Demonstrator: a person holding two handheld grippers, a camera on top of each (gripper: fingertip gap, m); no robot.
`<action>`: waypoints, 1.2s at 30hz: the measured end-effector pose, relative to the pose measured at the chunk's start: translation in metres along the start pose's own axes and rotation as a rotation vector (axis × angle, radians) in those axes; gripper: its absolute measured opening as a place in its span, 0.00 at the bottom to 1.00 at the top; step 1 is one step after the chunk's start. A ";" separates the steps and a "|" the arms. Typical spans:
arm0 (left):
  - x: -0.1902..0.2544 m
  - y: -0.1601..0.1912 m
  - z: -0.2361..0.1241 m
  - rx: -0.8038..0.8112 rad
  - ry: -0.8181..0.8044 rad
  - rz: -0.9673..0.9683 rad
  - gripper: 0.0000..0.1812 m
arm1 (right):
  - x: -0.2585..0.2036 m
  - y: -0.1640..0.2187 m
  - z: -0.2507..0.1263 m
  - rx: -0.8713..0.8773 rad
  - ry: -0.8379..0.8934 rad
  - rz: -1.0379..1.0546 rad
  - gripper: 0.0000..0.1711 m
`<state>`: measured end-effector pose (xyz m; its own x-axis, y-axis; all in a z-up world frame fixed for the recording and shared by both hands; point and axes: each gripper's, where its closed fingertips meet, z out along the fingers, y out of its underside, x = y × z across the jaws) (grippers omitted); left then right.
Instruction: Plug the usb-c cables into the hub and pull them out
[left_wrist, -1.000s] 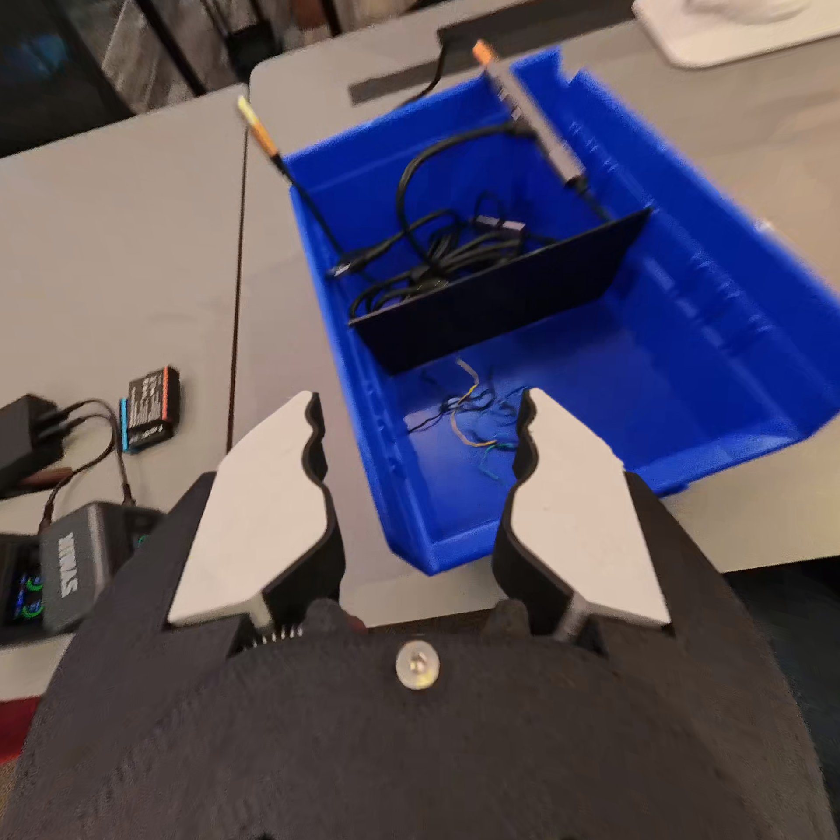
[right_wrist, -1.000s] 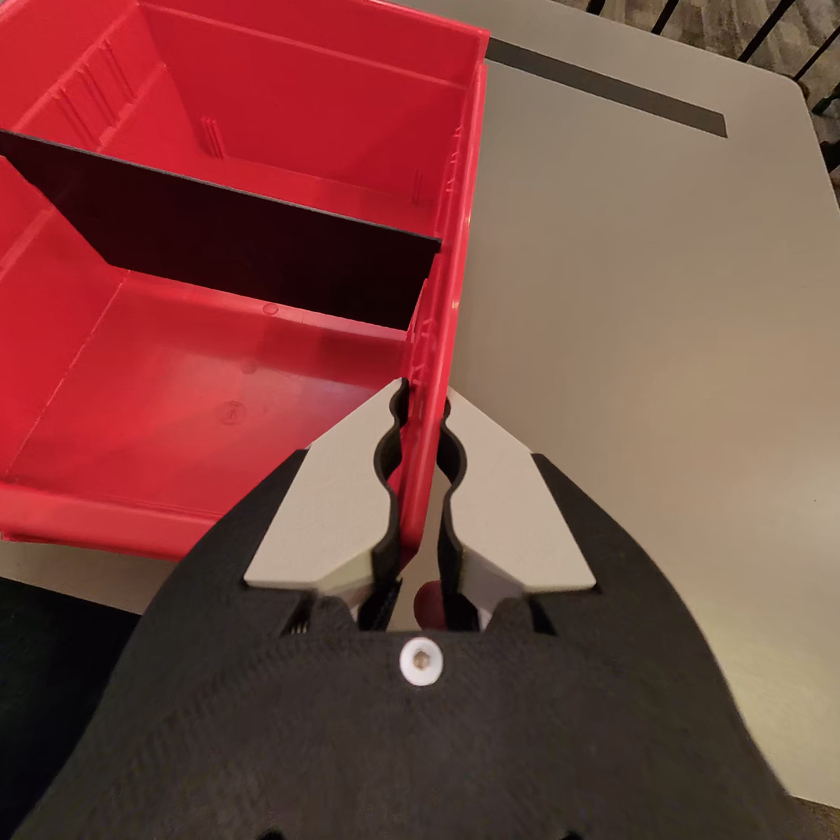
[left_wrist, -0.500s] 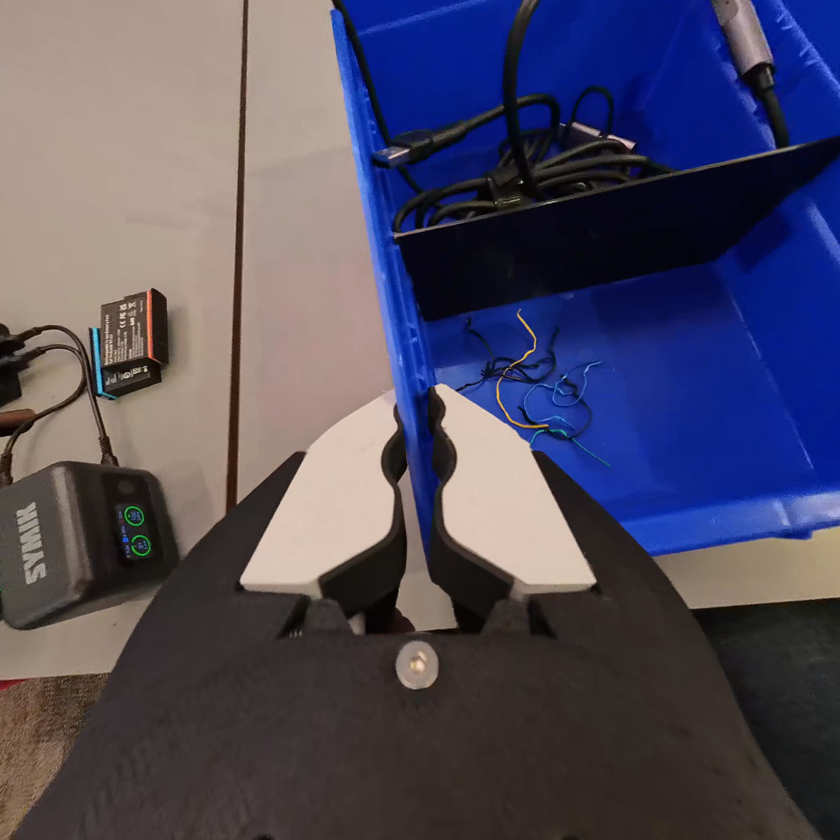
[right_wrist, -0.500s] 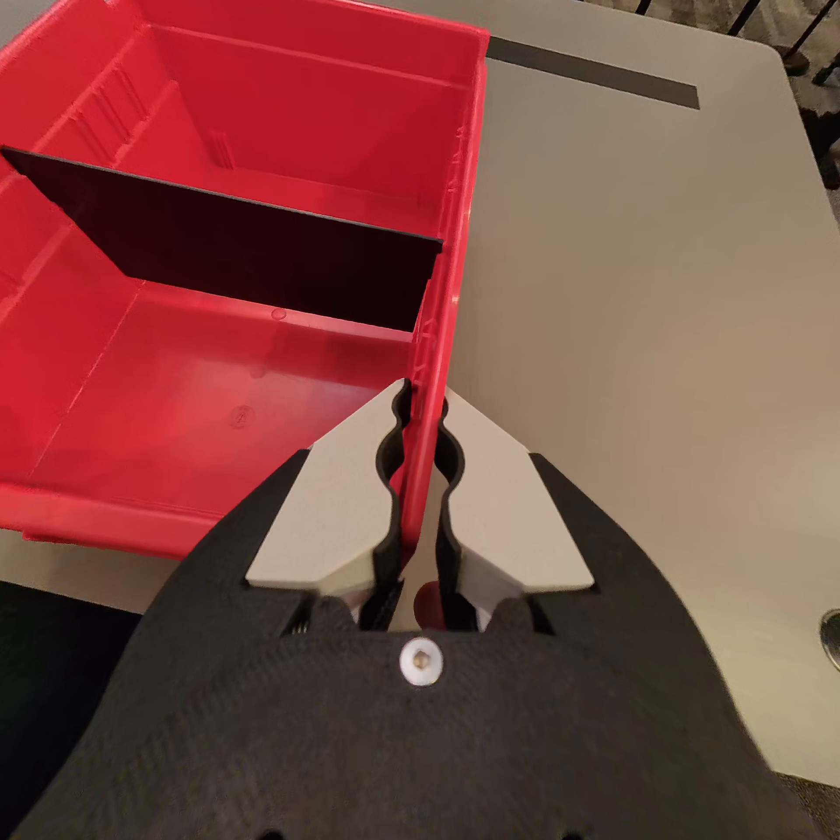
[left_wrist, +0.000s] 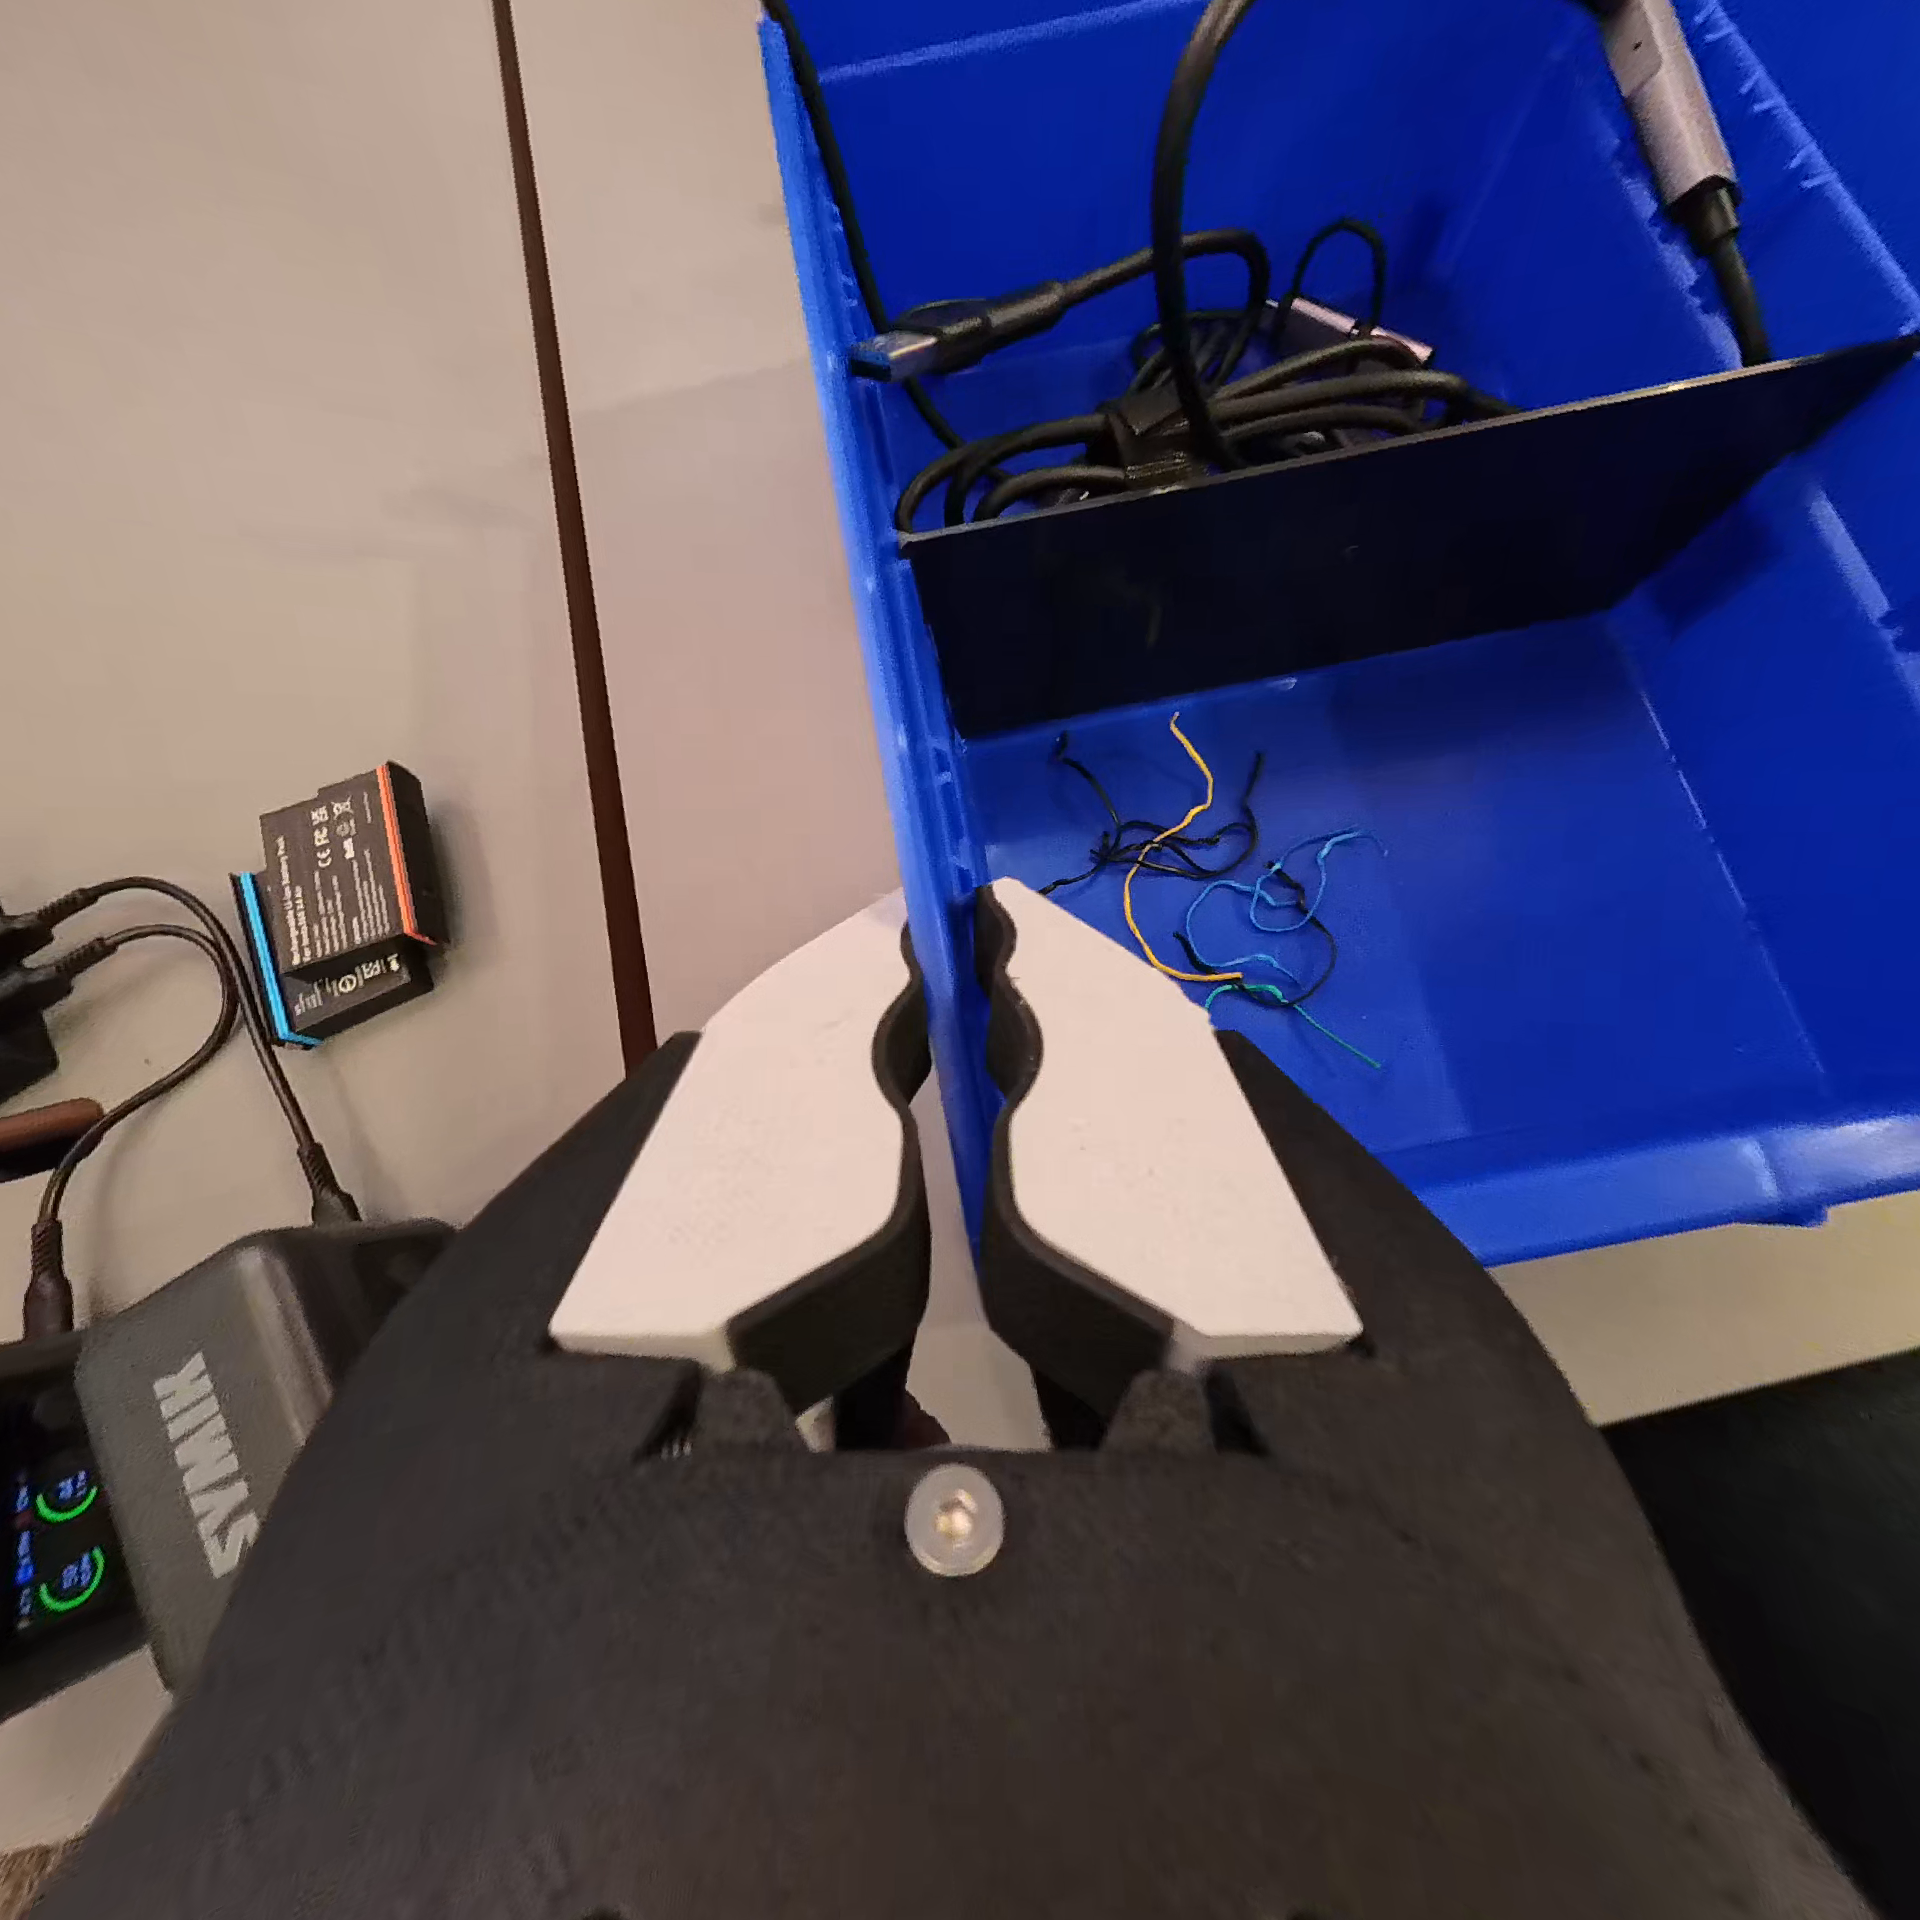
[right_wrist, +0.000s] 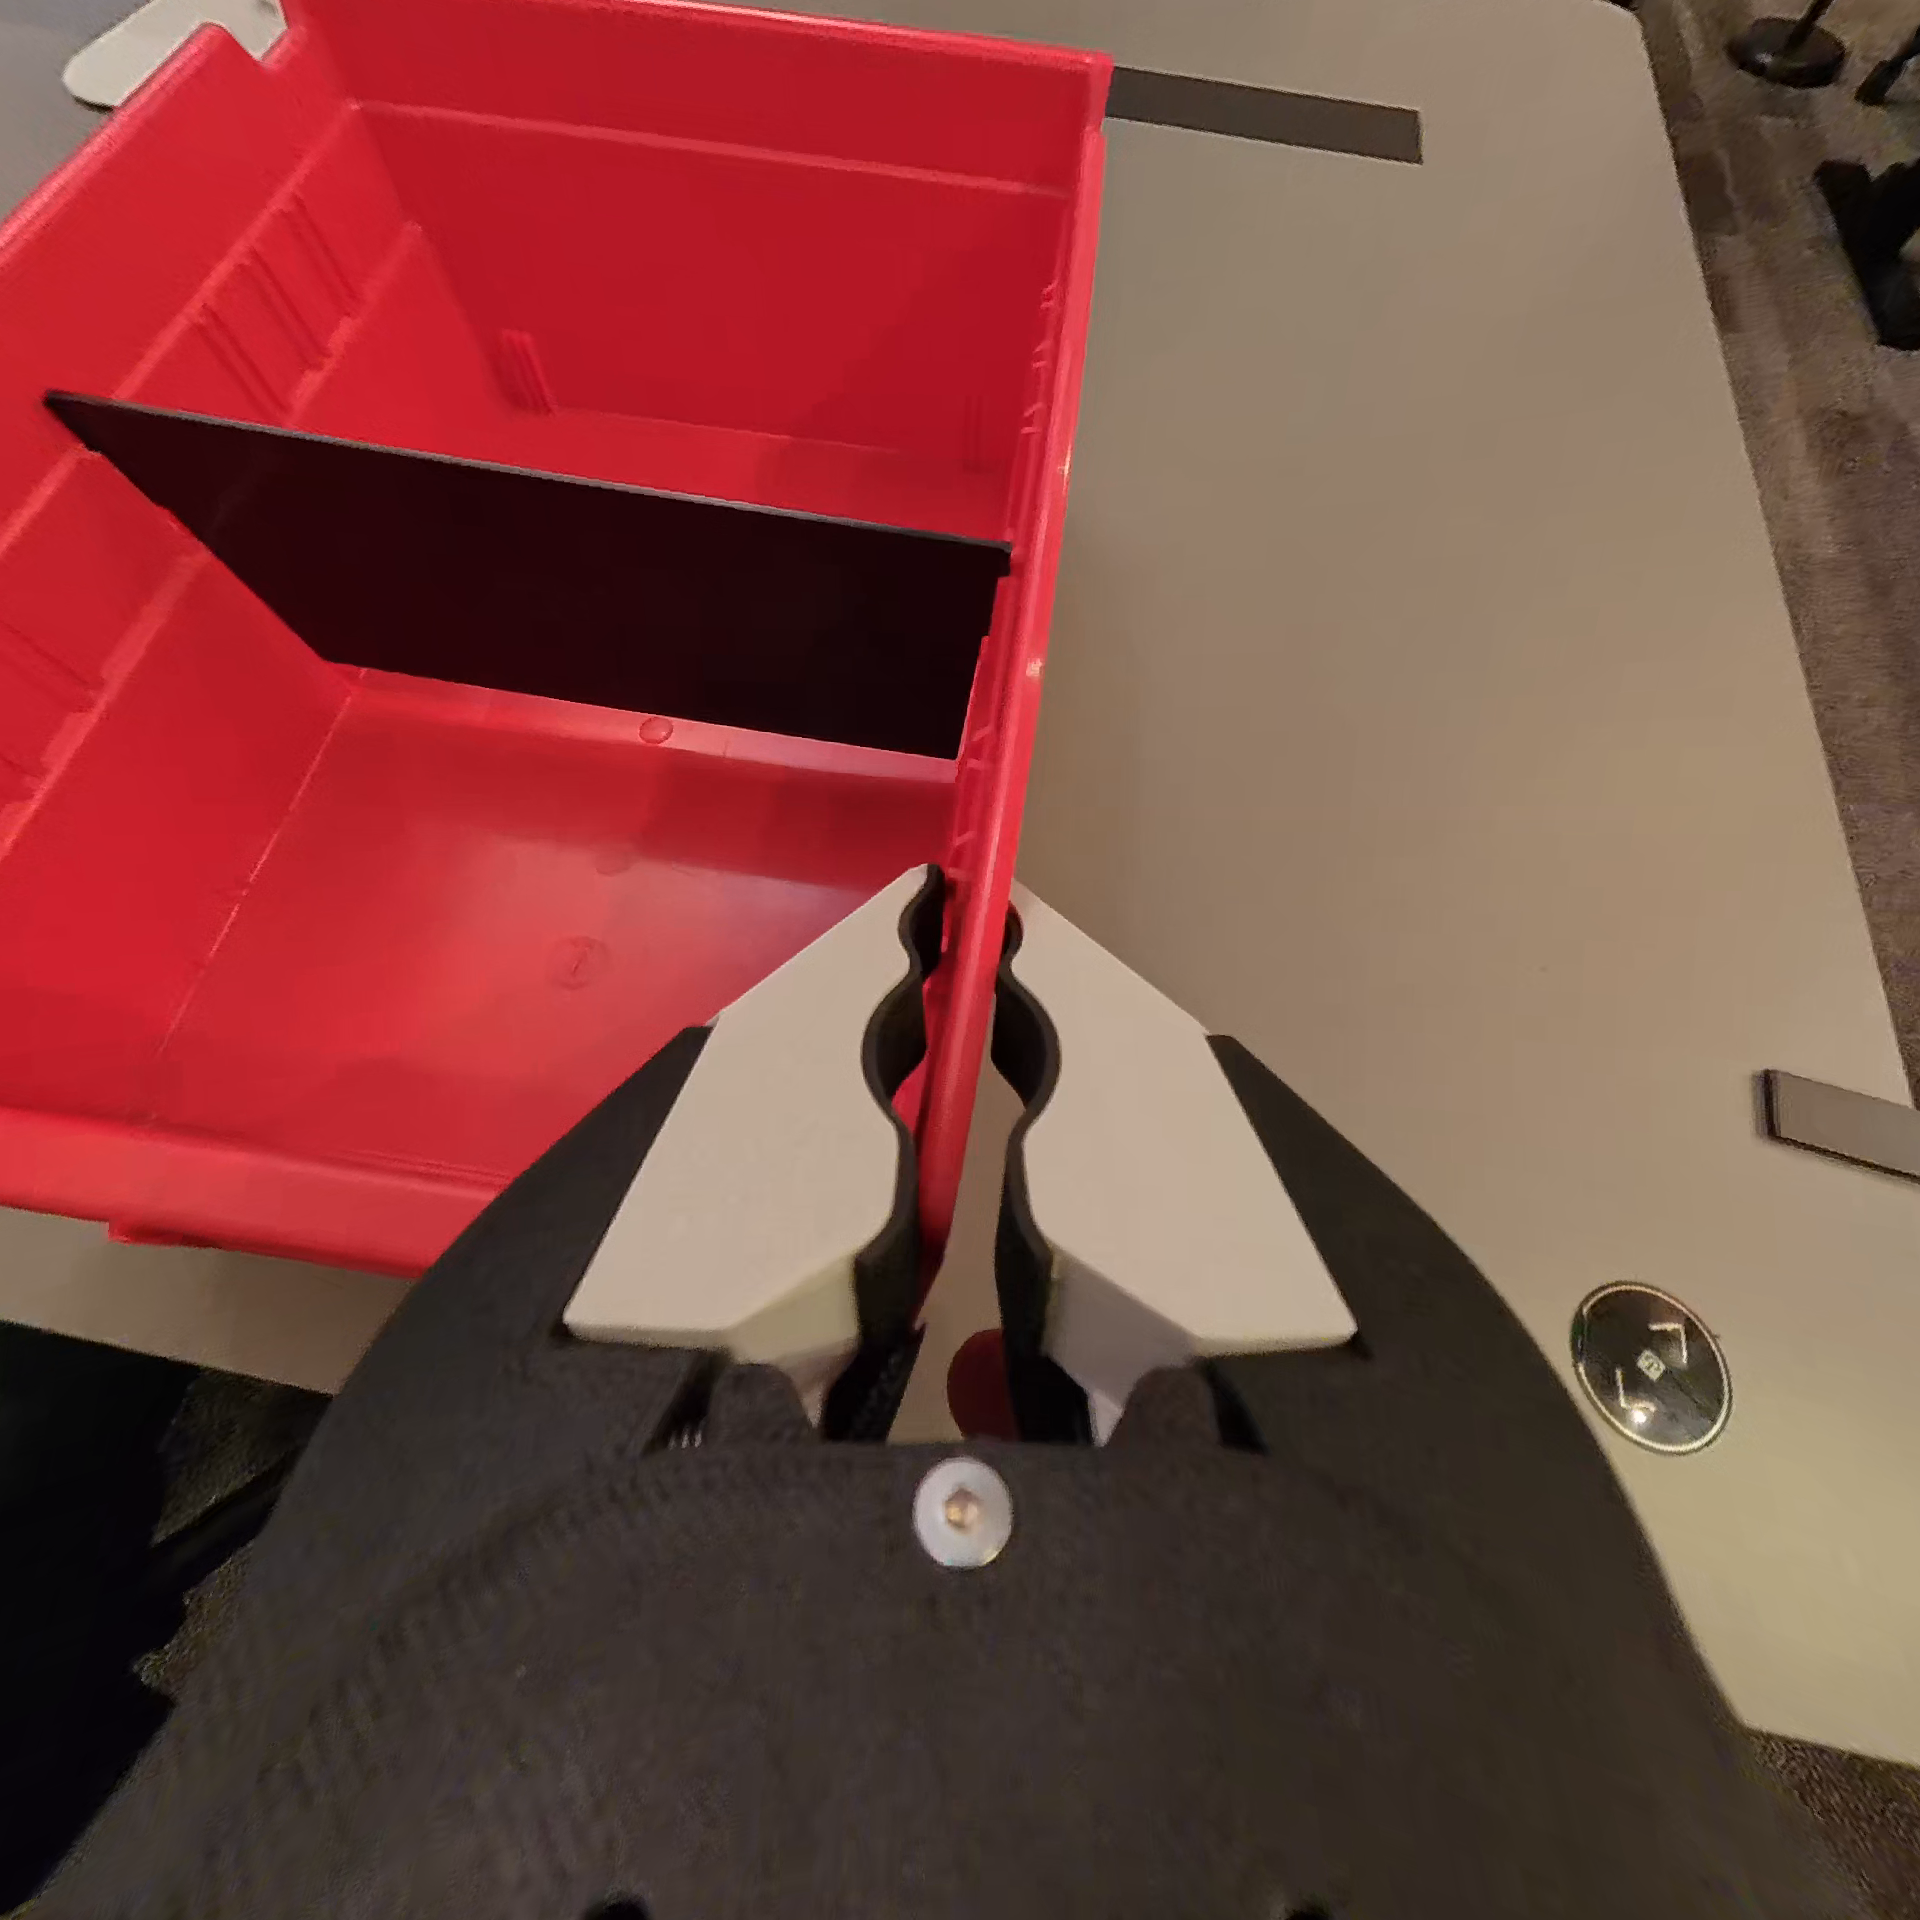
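Gripping bin walls, not cables: left gripper (left_wrist: 951, 940) had fingers narrowed onto the blue bin (left_wrist: 1558, 1174) left wall, right gripper (right_wrist: 971, 914) pinched the red bin (right_wrist: 520, 260) right wall. Cables (left_wrist: 1174, 436) lay tangled in the blue bin's far compartment behind the black divider (left_wrist: 1351, 540), grey hub (left_wrist: 1673, 94) leaning at the back. Judged nothing plugged yet; whole task left. Open table (right_wrist: 1403, 623) right of the red bin; battery (left_wrist: 338, 899) and charger (left_wrist: 208, 1423) crowded the left.

Grey table (left_wrist: 312, 416) holds blue bin (left_wrist: 1714, 935), small black battery (left_wrist: 338, 899), grey charger box (left_wrist: 208, 1455). In right wrist view: red bin (right_wrist: 727, 260), round metal button (right_wrist: 1650, 1363) set in top.
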<state>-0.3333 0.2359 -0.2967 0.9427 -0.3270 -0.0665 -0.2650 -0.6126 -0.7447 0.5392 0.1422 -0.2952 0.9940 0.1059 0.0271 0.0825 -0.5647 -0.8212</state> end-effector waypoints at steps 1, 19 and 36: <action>0.000 -0.001 0.001 0.008 0.002 0.006 0.03 | 0.000 0.001 0.000 -0.007 -0.019 0.005 0.03; 0.008 -0.053 -0.037 0.236 -0.052 0.066 0.29 | -0.044 -0.088 -0.072 0.212 0.124 -0.187 0.39; 0.088 -0.144 -0.045 0.296 -0.014 0.299 0.19 | -0.352 -0.183 0.008 0.332 -0.462 -0.314 0.28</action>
<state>-0.2218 0.2628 -0.1656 0.8363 -0.4478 -0.3163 -0.4597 -0.2582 -0.8497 0.1731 0.2148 -0.1585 0.7867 0.6078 0.1078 0.2642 -0.1737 -0.9487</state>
